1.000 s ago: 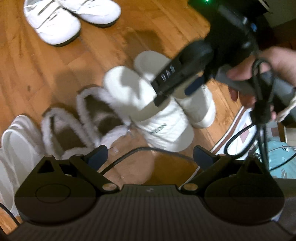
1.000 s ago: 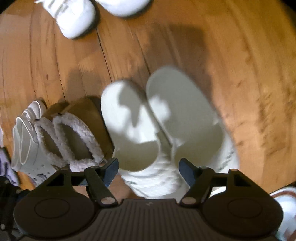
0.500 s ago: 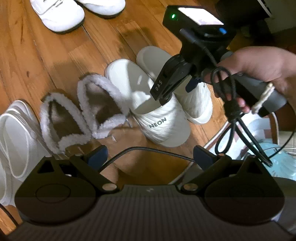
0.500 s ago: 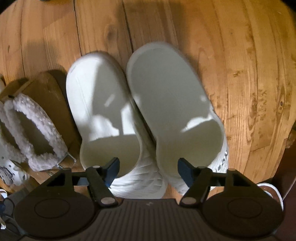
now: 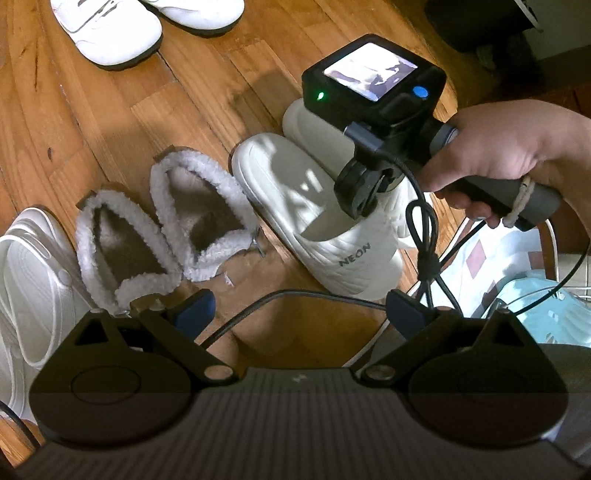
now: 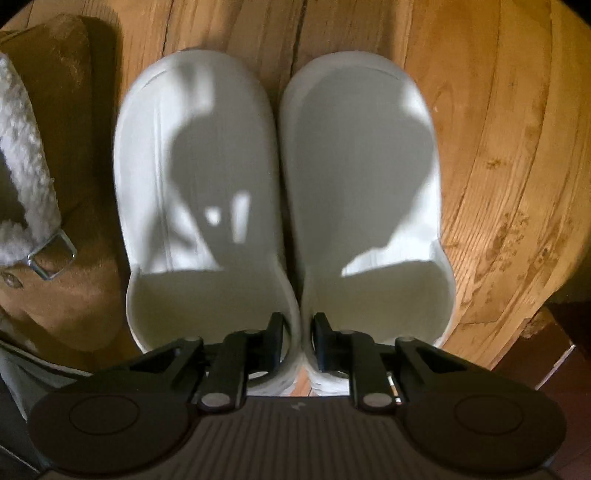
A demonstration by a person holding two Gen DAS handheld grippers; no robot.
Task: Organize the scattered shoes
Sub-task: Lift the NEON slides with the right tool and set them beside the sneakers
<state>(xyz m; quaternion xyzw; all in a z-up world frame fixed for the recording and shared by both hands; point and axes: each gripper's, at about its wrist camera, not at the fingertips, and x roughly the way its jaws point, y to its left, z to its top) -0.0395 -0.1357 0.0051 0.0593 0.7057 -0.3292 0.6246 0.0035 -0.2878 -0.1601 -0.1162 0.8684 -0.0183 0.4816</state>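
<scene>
A pair of white slides lies side by side on the wooden floor, the left slide [image 6: 195,184] touching the right slide [image 6: 362,177]. My right gripper [image 6: 298,332] is shut on their two adjoining inner walls at the strap openings, one finger inside each slide. The left wrist view shows the nearer slide [image 5: 332,229], marked NEON, with the right gripper's body [image 5: 369,96] over it, held by a hand [image 5: 509,147]; its fingertips are hidden there. Above bare floor in front of the slides, my left gripper [image 5: 299,310] hangs open and holds nothing.
Two brown fur-lined slippers [image 5: 159,229] sit left of the slides, one slipper [image 6: 55,147] close beside them. A white clog [image 5: 26,280] lies further left and white sneakers [image 5: 110,33] at the back. A light-blue fan [image 5: 535,306] and striped rug [image 5: 476,258] are at the right.
The right gripper has come down onto the white slides and shut on their adjoining inner walls. The left gripper stays open and has hardly moved.
</scene>
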